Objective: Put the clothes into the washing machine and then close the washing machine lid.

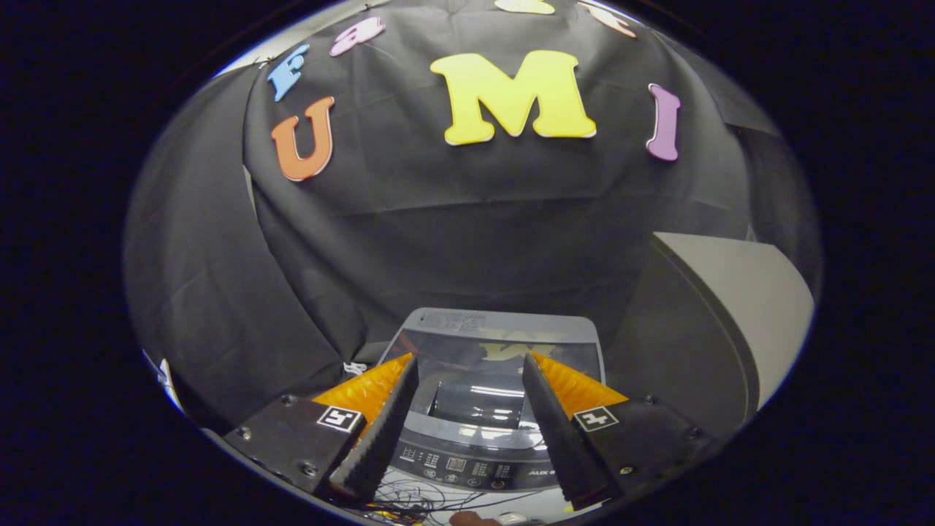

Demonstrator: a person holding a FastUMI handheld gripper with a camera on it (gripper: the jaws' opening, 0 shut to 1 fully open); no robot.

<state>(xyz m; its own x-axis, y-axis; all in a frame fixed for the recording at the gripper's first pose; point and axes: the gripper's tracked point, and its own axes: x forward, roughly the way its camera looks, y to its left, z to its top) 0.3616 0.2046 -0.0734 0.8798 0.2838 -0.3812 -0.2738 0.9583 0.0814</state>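
My hand-held gripper (467,380) spread wide, nothing held, hovering high. Washing machine (486,409) below, just ahead of and between fingers (380,420). Lid (504,343) looks down over tub, glass reflecting booth wall. Clothes not spotted; can't tell if already inside. Judging task at start or near end, unclear which. Control panel (467,464) on near edge: small print, unreadable. Grey box (730,307) to right. Cables (424,504) on table near me.

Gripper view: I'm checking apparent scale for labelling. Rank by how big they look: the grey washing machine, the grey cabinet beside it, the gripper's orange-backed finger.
1. Grey cabinet.
2. Grey washing machine.
3. Orange-backed finger, enlarged by nearness.
The gripper is open.
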